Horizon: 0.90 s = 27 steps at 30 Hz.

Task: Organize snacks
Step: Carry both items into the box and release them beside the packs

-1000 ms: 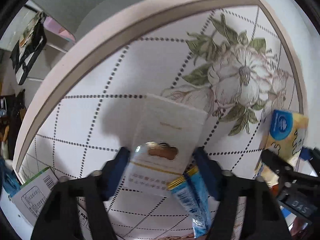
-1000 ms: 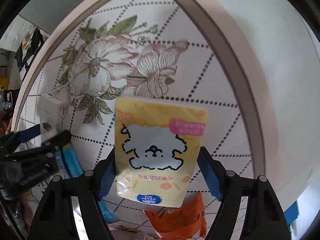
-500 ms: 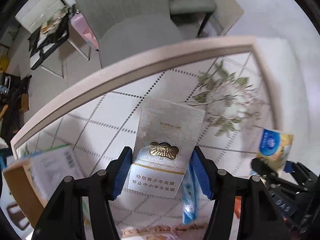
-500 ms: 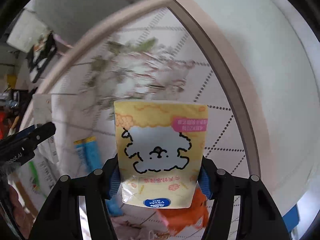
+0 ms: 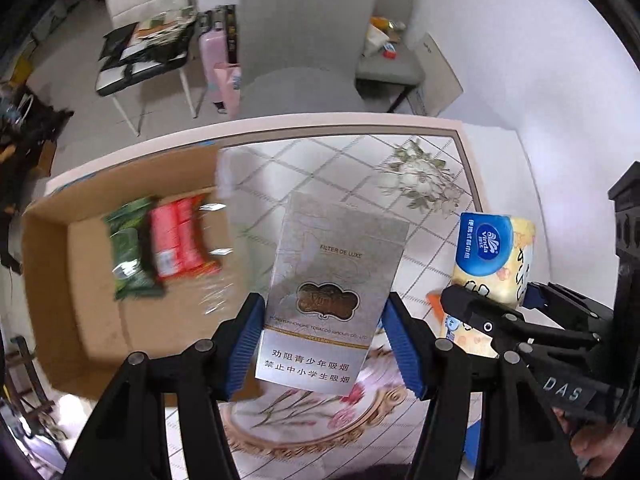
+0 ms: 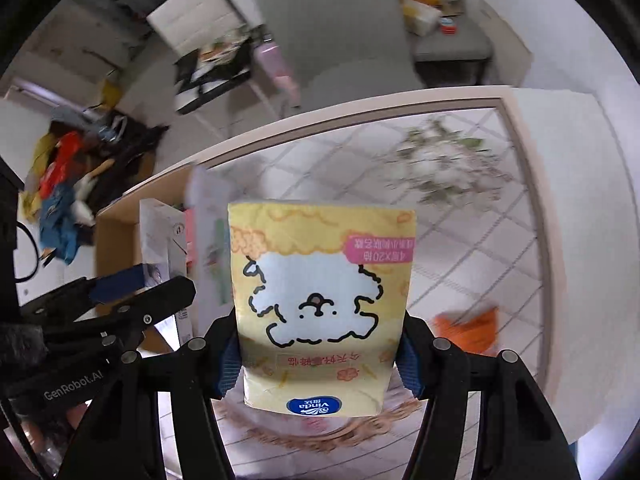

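Note:
My left gripper [image 5: 324, 340] is shut on a silver cigarette pack [image 5: 332, 280] and holds it above the table. The right gripper [image 6: 320, 356] is shut on a yellow tissue pack [image 6: 324, 300] with a cartoon dog on it; the same tissue pack [image 5: 494, 256] shows at the right of the left wrist view. An open cardboard box [image 5: 52, 280] stands at the table's left end, with a green packet [image 5: 130, 252] and a red packet [image 5: 180, 244] inside. An orange packet [image 6: 468, 328] lies on the table to the right.
The table [image 5: 340, 168] has a white tiled cloth with flower prints and a pink rim. Grey chairs [image 5: 304, 40] stand beyond the far edge, one carrying clutter. More bags and clothes [image 6: 64, 184] lie on the floor at the left.
Both grippers have lifted and pulled back from the tabletop with their packs. The cardboard box and the room beyond the table have come into view.

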Available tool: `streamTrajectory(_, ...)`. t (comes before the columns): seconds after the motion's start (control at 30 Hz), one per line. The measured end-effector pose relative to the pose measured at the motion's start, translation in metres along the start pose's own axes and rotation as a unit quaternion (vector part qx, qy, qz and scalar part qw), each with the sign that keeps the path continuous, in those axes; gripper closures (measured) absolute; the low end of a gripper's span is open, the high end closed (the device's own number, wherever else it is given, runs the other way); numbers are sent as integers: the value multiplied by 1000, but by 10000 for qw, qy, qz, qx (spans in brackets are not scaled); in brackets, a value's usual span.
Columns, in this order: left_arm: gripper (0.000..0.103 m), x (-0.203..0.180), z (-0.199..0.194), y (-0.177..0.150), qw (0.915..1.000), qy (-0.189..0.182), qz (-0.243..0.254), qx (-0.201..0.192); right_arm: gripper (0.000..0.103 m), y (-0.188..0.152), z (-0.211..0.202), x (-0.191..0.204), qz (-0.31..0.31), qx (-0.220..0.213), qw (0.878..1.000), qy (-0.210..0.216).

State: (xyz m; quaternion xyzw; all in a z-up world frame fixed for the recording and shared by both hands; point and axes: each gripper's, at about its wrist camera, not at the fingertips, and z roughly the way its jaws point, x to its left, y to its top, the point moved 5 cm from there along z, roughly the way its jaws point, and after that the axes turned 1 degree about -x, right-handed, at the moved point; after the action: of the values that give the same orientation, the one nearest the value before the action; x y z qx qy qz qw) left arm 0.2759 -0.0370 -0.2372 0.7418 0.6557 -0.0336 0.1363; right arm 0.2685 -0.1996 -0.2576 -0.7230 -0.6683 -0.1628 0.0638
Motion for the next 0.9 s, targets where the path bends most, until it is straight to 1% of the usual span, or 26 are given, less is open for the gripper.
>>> streamTrajectory(0.1,45,41,-21,-13,9997,84,-200,-122,38,-12,0,42,-198,38,9998,47)
streamTrajectory(0.2,45,94,-40,-25,9982,254,-491,-219,38,-19,10,87,-415,141,9990,84)
streamTrajectory(0.33,45,147,-47,-31,9961,409,-746,-228,38,-27,42,139,-500,441,9974,263)
streamTrajectory(0.37,45,163,-48,-31,9955,480,-792,-226,38,-29,49,149,-493,519,9969,315)
streamTrajectory(0.43,45,186,-47,-28,9943,562,-872,-226,38,-30,73,167,-487,738,9955,339)
streamTrajectory(0.57,45,224,-36,-18,9929,626,-1006,-130,38,-27,113,190,-549,936,9940,134)
streamTrajectory(0.67,45,245,-18,-5,9923,589,-1088,6,38,-22,140,194,-590,1040,9928,-27)
streamTrajectory(0.9,45,277,32,23,9905,483,-1231,384,38,-17,188,202,-654,1216,9898,-352)
